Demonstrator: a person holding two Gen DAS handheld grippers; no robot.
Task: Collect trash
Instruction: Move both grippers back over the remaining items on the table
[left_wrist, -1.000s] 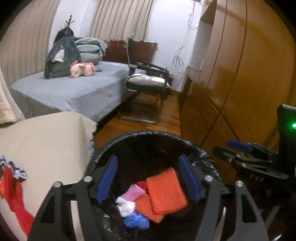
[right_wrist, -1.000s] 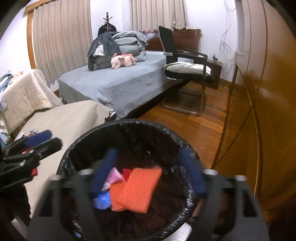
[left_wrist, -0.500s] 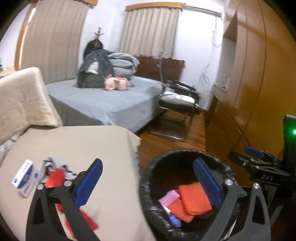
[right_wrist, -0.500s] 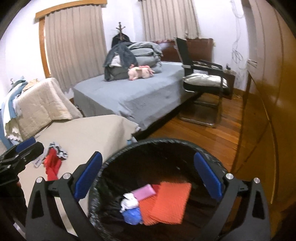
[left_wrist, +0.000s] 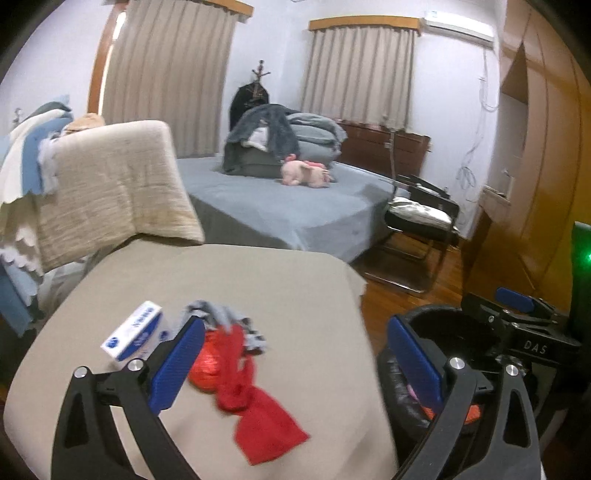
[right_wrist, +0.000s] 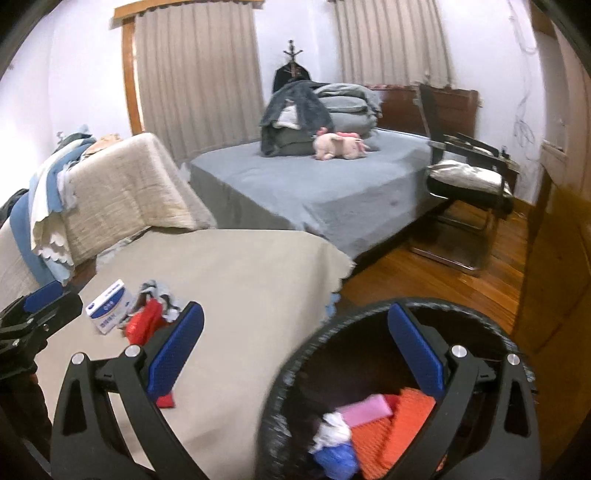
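Observation:
A red cloth-like scrap (left_wrist: 251, 391) lies on the beige-covered table (left_wrist: 258, 280), touching a grey-white crumpled piece (left_wrist: 225, 317) and beside a white and blue small box (left_wrist: 135, 334). My left gripper (left_wrist: 295, 362) is open and empty above them. A black-lined trash bin (right_wrist: 369, 325) stands right of the table and holds orange mesh (right_wrist: 399, 421), a pink piece, white and blue scraps. My right gripper (right_wrist: 295, 354) is open and empty over the bin's left rim. The box (right_wrist: 107, 308) and red scrap (right_wrist: 142, 325) also show in the right wrist view.
A grey bed (left_wrist: 280, 206) with a bedding pile and a pink plush toy (left_wrist: 304, 173) is behind the table. A black chair (left_wrist: 421, 218) stands on the wood floor. Wooden wardrobes (left_wrist: 546, 166) line the right. A towel-draped furniture piece (left_wrist: 110, 184) stands at left.
Both grippers have swung left and up, away from the bin's inside toward the table. The red scrap and box have come into the left wrist view's middle.

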